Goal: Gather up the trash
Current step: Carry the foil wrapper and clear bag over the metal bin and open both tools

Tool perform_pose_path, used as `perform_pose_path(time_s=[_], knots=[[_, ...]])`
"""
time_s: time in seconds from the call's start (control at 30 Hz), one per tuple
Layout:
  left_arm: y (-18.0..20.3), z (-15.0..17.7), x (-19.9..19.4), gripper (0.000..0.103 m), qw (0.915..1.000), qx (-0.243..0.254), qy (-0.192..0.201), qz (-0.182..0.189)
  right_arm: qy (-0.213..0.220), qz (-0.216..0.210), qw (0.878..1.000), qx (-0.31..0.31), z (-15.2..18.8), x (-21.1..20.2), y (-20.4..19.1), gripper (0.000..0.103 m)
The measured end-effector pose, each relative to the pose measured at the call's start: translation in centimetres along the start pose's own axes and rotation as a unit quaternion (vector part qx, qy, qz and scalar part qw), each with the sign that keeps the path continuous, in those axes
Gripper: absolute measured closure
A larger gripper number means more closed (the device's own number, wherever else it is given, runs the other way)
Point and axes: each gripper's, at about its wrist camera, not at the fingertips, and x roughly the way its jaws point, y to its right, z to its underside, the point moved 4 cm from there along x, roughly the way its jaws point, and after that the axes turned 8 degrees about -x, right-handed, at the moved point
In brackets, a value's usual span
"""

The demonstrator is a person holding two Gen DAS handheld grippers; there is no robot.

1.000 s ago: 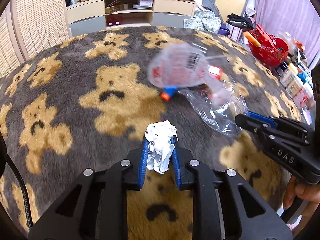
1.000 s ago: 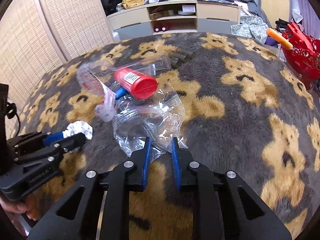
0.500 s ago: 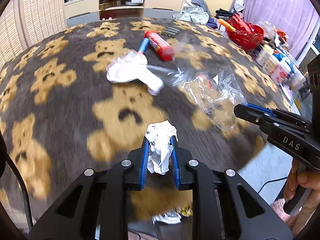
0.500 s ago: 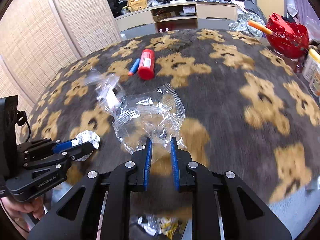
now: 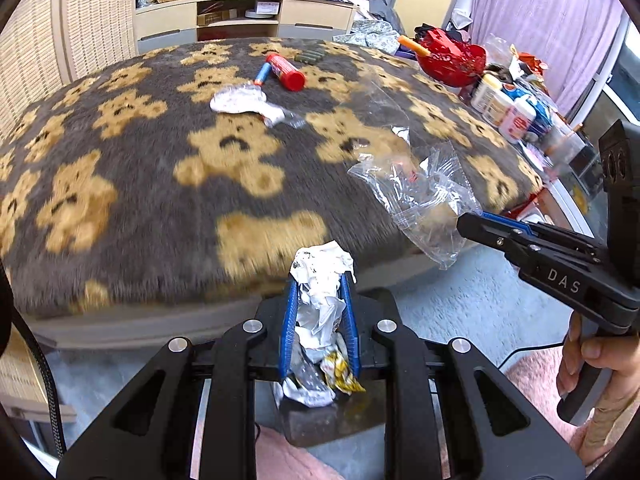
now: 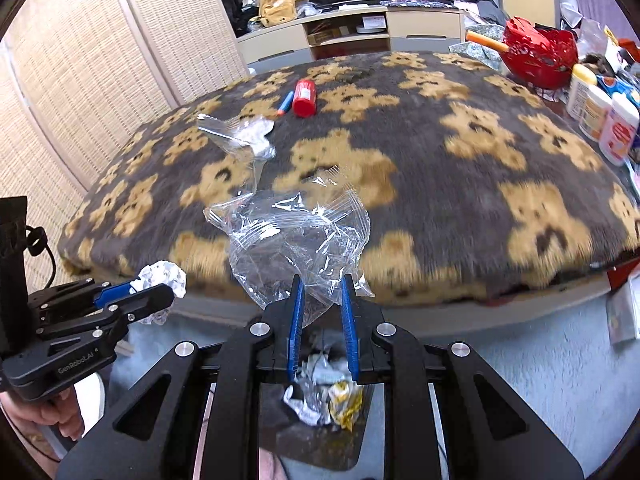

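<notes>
Two claws: left [image 5: 320,292] grips one paper wad [image 5: 322,276], right [image 6: 322,300] one clear bag [image 6: 296,240]

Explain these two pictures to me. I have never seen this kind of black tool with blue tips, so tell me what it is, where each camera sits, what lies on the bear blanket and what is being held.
There is no robot here. A person holds a hand-held two-finger clamp in each hand, and a wide-angle camera on each clamp looks forward along its fingers.

One picture is from the left gripper. It is shut on a crumpled white paper wad. At the right edge you see the other tool and the hand that holds it.

The other picture is from the right gripper, shut on a clear plastic bag.

On the bear-print blanket lie a red tube, a blue marker and a crumpled wrapper.

On the floor below both grippers, a dark bin holds some trash.
</notes>
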Motion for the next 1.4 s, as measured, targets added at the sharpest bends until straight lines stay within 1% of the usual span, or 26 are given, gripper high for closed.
perform_pose_path(time_s=[0.17,0.33,0.57,0.7,0.87,0.97,1.07,1.13,1.2,1.23,1.27,1.3,1.33,1.37,1.4], knots=[[-0.1,2.7,-0.2,0.083,0.9999,-0.008,-0.006,0.007,-0.016,0.000,1.000,0.003,3.2,-0.2,-0.4,0.083],[-0.5,5.6,1.0,0.083,0.9994,-0.018,-0.027,0.010,-0.039,0.000,0.999,0.003,6.0,0.5,-1.1,0.083],[-1.2,8.8,3.8,0.083,0.9983,-0.025,-0.051,0.009,-0.084,0.001,0.996,0.023,9.6,3.3,-1.0,0.083],[-1.3,10.7,6.2,0.083,0.9967,-0.019,-0.079,0.006,-0.111,0.004,0.993,0.041,11.7,5.4,-0.2,0.083],[-1.5,12.2,8.7,0.083,0.9938,-0.022,-0.109,0.006,-0.134,-0.011,0.989,0.055,13.2,7.5,-0.1,0.083],[-1.9,12.5,9.9,0.083,0.9922,-0.029,-0.121,0.006,-0.143,-0.013,0.988,0.058,13.4,8.5,-0.2,0.083],[-2.3,12.8,10.7,0.082,0.9908,-0.032,-0.131,0.007,-0.151,-0.011,0.987,0.061,13.1,9.2,0.1,0.080],[-2.7,13.0,11.2,0.079,0.9898,-0.036,-0.138,0.007,-0.156,-0.011,0.986,0.062,13.2,9.5,0.2,0.076],[-3.1,13.1,11.6,0.076,0.9886,-0.040,-0.145,0.007,-0.163,-0.008,0.985,0.060,13.2,10.0,0.1,0.064],[-3.1,13.1,11.7,0.076,0.9884,-0.041,-0.146,0.006,-0.166,-0.006,0.984,0.058,13.2,10.1,0.1,0.060],[-3.2,13.2,11.8,0.075,0.9882,-0.041,-0.147,0.005,-0.167,-0.003,0.984,0.057,13.2,10.2,0.1,0.052],[-3.3,13.2,11.8,0.071,0.9879,-0.042,-0.149,0.005,-0.167,-0.001,0.984,0.057,13.2,10.3,0.1,0.046],[-3.3,13.2,11.8,0.063,0.9878,-0.044,-0.149,0.004,-0.167,0.000,0.984,0.057,13.2,10.2,0.1,0.044],[-3.4,13.2,11.8,0.061,0.9879,-0.045,-0.149,0.004,-0.166,0.001,0.984,0.057,13.1,10.2,0.1,0.041],[-3.4,13.2,11.6,0.055,0.9882,-0.044,-0.147,0.003,-0.164,0.002,0.985,0.059,13.0,10.0,0.2,0.037]])
